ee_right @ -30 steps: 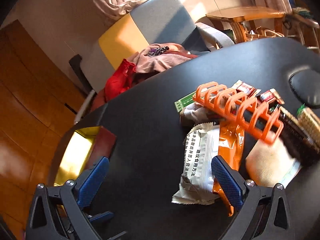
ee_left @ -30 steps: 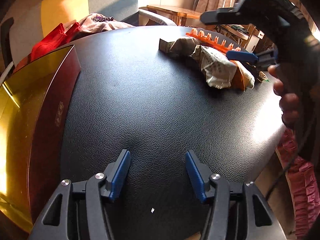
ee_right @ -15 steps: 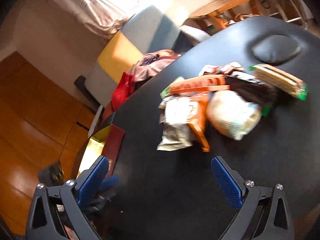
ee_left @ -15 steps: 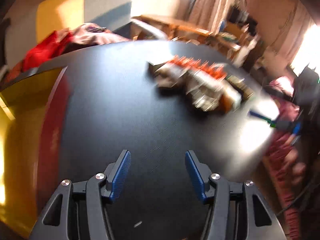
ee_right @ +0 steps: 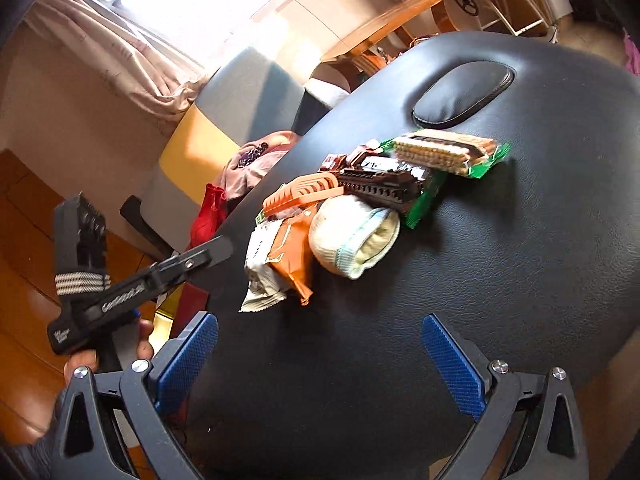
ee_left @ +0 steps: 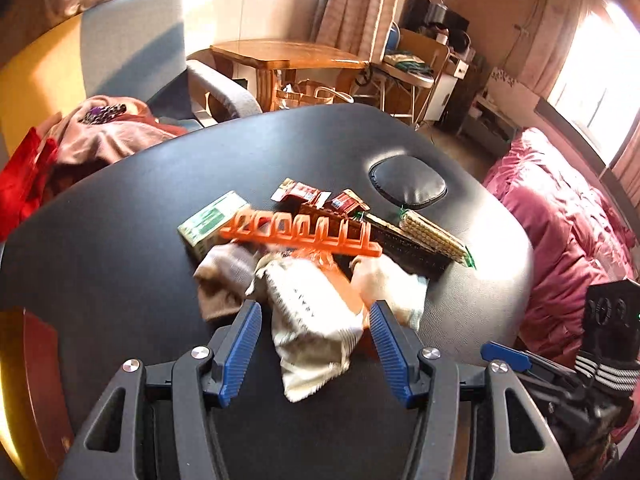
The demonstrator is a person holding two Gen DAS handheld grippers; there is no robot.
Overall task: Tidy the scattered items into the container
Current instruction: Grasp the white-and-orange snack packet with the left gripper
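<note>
A pile of items lies on the black padded table (ee_left: 120,240): a white snack packet (ee_left: 312,320), an orange packet (ee_right: 292,248), an orange plastic rack (ee_left: 300,236), a green box (ee_left: 212,224), a rolled sock (ee_right: 352,236), a wafer pack (ee_right: 448,152) and a dark brush (ee_right: 380,188). My left gripper (ee_left: 316,352) is open, its blue fingers either side of the white packet's near end. My right gripper (ee_right: 320,360) is open and empty, well short of the pile. The gold and red container (ee_left: 24,380) sits at the table's left edge.
A padded face-hole cushion (ee_left: 408,184) lies beyond the pile. A grey and yellow chair with clothes (ee_left: 100,132) stands at the back left. A pink bed (ee_left: 568,240) is to the right. The left gripper's body shows in the right wrist view (ee_right: 132,284).
My left gripper has swung right from the container side to the pile and now straddles the white packet. My right gripper has pulled back from the pile.
</note>
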